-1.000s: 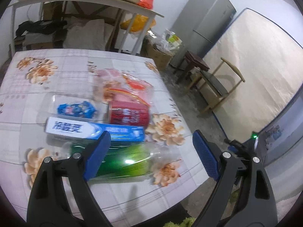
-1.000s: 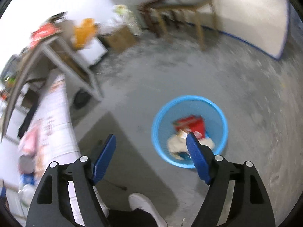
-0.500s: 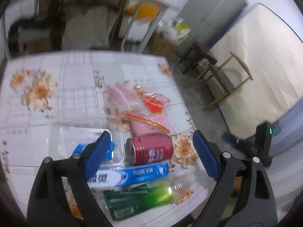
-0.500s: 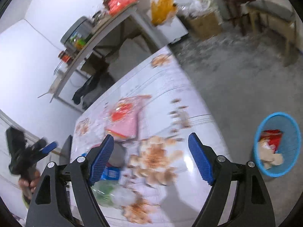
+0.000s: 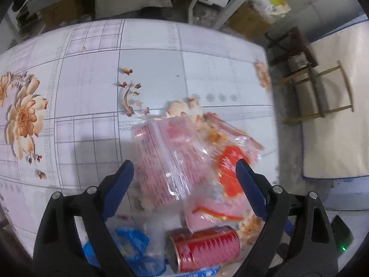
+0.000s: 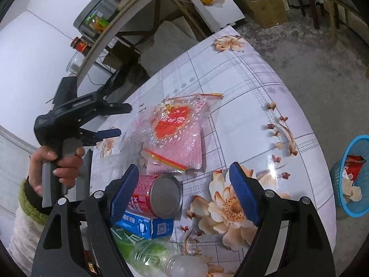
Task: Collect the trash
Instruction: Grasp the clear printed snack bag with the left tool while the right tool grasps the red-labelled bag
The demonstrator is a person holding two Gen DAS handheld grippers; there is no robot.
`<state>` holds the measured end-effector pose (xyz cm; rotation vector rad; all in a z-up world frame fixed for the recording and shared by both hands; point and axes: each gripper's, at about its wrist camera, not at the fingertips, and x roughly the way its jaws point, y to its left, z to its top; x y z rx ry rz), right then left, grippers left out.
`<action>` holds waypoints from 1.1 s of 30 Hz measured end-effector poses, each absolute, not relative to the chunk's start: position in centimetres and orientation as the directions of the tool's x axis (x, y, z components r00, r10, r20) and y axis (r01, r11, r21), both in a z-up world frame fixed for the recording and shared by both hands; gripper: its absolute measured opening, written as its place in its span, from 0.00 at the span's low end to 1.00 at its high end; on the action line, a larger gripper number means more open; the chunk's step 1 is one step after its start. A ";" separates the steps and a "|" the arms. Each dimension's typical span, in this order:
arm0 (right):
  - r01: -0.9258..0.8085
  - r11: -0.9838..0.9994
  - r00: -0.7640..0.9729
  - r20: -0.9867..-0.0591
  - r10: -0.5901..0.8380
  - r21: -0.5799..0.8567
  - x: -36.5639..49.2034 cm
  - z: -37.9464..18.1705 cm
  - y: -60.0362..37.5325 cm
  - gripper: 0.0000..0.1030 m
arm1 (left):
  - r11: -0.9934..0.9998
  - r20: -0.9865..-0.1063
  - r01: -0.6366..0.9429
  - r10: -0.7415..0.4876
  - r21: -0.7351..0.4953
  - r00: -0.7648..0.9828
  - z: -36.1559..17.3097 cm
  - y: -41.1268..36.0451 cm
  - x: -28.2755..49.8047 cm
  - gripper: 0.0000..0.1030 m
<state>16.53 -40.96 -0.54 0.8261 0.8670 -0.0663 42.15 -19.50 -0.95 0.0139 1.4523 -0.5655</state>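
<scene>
Right wrist view shows the job's only partly done, I'd say: the blue basket (image 6: 352,177) on the floor just past the desk edge already has some wrappers and a red packet in it, but plenty of trash is sitting on the desk (image 6: 242,73). Left to go: a pink plastic bag (image 6: 175,136) with a red label, a red can (image 6: 154,196) lying on its side right below it, a blue toothpaste box (image 6: 147,225) touching the can, and a green plastic bottle (image 6: 147,254) nearest the camera. The right tool (image 6: 184,194) is spread wide with nothing in it, its left pad just beside the can. The left tool (image 5: 184,189) is open too, empty, hanging over the pink bag; you can also see the hand (image 6: 57,164) holding it. From the left wrist there's also a blue wrapper (image 5: 131,244) next to the can. Desk has a glossy floral cloth with a grid pattern. Room's a bare concrete floor, a cluttered shelf table behind, cardboard boxes and wooden chairs.
</scene>
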 end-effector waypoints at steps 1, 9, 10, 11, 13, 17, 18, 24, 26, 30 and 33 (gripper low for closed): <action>0.371 0.684 0.663 -0.695 0.277 0.628 16.9 -0.8 -41.3 0.76 | 0.873 -0.942 0.380 -0.334 -0.307 0.008 -1.5 -19.9 42.2 0.83; 0.407 0.495 0.636 -0.628 0.449 0.767 21.1 -5.2 -44.4 0.76 | 0.891 -0.959 0.365 -0.281 -0.269 -0.020 -4.1 -20.6 42.9 0.80; 0.417 0.477 0.630 -0.624 0.462 0.774 21.6 -5.8 -44.7 0.76 | 0.891 -0.960 0.366 -0.278 -0.267 -0.022 -4.3 -20.6 42.9 0.75; 0.421 0.469 0.626 -0.622 0.470 0.777 21.9 -6.2 -44.7 0.75 | 0.892 -0.960 0.363 -0.278 -0.268 -0.026 -4.4 -20.5 42.9 0.73; 0.434 0.452 0.613 -0.623 0.486 0.779 22.8 -6.9 -44.8 0.71 | 0.895 -0.958 0.351 -0.284 -0.276 -0.031 -4.7 -20.4 43.0 0.70; 0.449 0.429 0.595 -0.620 0.512 0.784 24.1 -8.0 -44.8 0.64 | 0.892 -0.955 0.350 -0.295 -0.287 -0.032 -4.8 -20.3 43.1 0.64; 0.448 0.424 0.596 -0.616 0.515 0.787 24.3 -8.1 -44.8 0.61 | 0.891 -0.954 0.351 -0.297 -0.289 -0.031 -4.7 -20.2 43.0 0.63; 0.447 0.432 0.603 -0.620 0.502 0.783 25.7 -8.1 -44.9 0.49 | 0.883 -0.953 0.368 -0.302 -0.291 -0.027 -4.6 -20.4 42.6 0.58; 0.448 0.421 0.605 -0.614 0.508 0.789 26.1 -8.5 -45.1 0.44 | 0.882 -0.951 0.369 -0.307 -0.295 -0.027 -4.5 -20.3 42.8 0.57; 0.447 0.410 0.615 -0.606 0.505 0.795 26.6 -8.9 -45.3 0.33 | 0.881 -0.950 0.367 -0.310 -0.297 -0.024 -4.6 -20.2 42.7 0.56; 0.431 0.409 0.630 -0.592 0.502 0.805 26.5 -8.7 -45.4 0.23 | 0.882 -0.950 0.366 -0.312 -0.298 -0.021 -4.6 -20.3 42.7 0.56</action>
